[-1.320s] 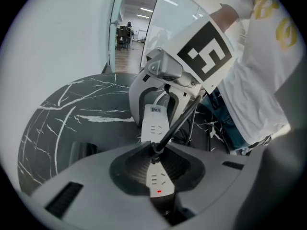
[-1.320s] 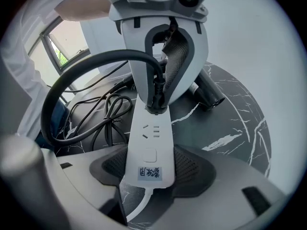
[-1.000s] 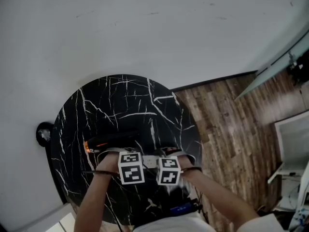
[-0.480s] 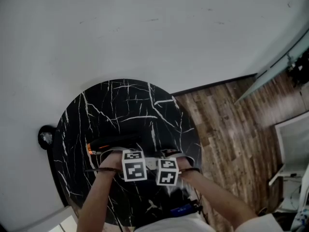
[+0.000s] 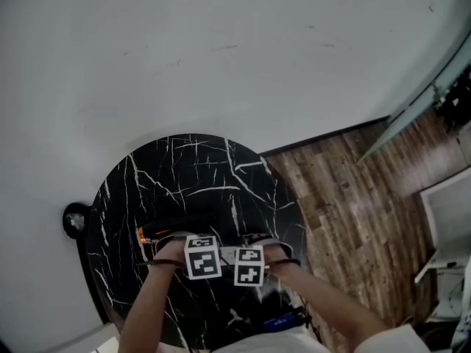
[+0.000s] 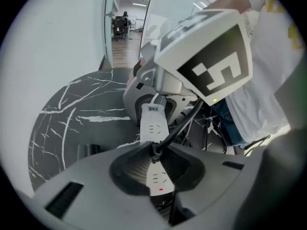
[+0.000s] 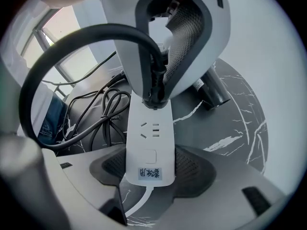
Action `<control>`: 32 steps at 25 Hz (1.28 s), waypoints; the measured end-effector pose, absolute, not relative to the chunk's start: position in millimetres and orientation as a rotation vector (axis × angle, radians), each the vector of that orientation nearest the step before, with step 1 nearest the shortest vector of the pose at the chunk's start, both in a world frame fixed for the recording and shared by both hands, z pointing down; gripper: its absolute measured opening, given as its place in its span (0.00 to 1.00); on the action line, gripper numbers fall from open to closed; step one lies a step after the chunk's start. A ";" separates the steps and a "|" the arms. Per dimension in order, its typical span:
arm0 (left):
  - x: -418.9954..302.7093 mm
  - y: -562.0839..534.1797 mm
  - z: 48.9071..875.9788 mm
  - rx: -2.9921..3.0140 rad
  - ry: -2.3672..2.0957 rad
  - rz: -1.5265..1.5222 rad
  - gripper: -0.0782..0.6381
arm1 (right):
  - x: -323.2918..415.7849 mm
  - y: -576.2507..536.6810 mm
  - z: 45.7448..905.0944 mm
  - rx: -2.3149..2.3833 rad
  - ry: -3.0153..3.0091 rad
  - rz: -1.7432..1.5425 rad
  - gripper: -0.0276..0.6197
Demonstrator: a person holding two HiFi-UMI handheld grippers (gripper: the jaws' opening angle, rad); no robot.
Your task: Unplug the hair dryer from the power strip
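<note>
Quick rundown. The left gripper [image 6: 156, 159] is clamped on the black plug [image 7: 154, 98], w/ its ribbed pads squeezing it from both sides (easiest to see from the right gripper view). As far as I can tell the plug sits in the white power strip [image 7: 149, 138] and isn't pulled out yet. The thick black cord [image 7: 103, 29] loops up and away from it in a big arc.

The right gripper [image 7: 148, 157] has its jaws spread wide but closed on the labelled end of the power strip, pads touching both long edges. That's right by the square button, w/ one free socket between that end and the plug. There's a small red light [image 6: 160, 189] on the strip's other end.

Both grippers point steeply down, side by side, at the near edge of the round black marble table [image 5: 191, 168]. The hair dryer [image 5: 176, 225] lies on the table just past the left gripper, w/ an orange glow at its left end. A bundle of thin black cables [image 7: 103, 114] lies next to the strip. There's wood floor [image 5: 346, 190] to the right of the table.
</note>
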State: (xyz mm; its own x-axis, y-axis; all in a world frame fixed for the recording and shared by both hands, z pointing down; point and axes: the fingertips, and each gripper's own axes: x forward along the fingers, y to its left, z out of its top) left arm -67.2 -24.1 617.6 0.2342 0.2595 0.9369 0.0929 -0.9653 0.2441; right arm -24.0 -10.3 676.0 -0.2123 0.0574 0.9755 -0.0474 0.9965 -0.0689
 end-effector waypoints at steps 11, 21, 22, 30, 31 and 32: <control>-66.3 -26.2 615.9 2.356 0.326 1.787 0.18 | -25.4 -9.5 675.7 0.000 -1.786 0.105 0.45; -65.7 -37.6 615.3 2.349 0.354 1.716 0.19 | -24.2 -9.2 675.8 0.003 -1.770 0.117 0.45; -63.6 -35.8 613.4 2.368 0.350 1.714 0.19 | -24.2 -9.4 675.9 0.002 -1.770 0.115 0.45; -71.2 -23.2 622.5 2.396 0.204 1.740 0.18 | -24.6 -9.1 675.3 -0.003 -1.774 0.102 0.45; -70.6 -25.6 622.6 2.374 0.225 1.718 0.18 | -24.4 -9.1 675.4 0.000 -1.776 0.104 0.45; -69.2 -29.8 620.9 2.365 0.248 1.707 0.18 | -24.2 -9.1 675.6 0.004 -1.778 0.108 0.45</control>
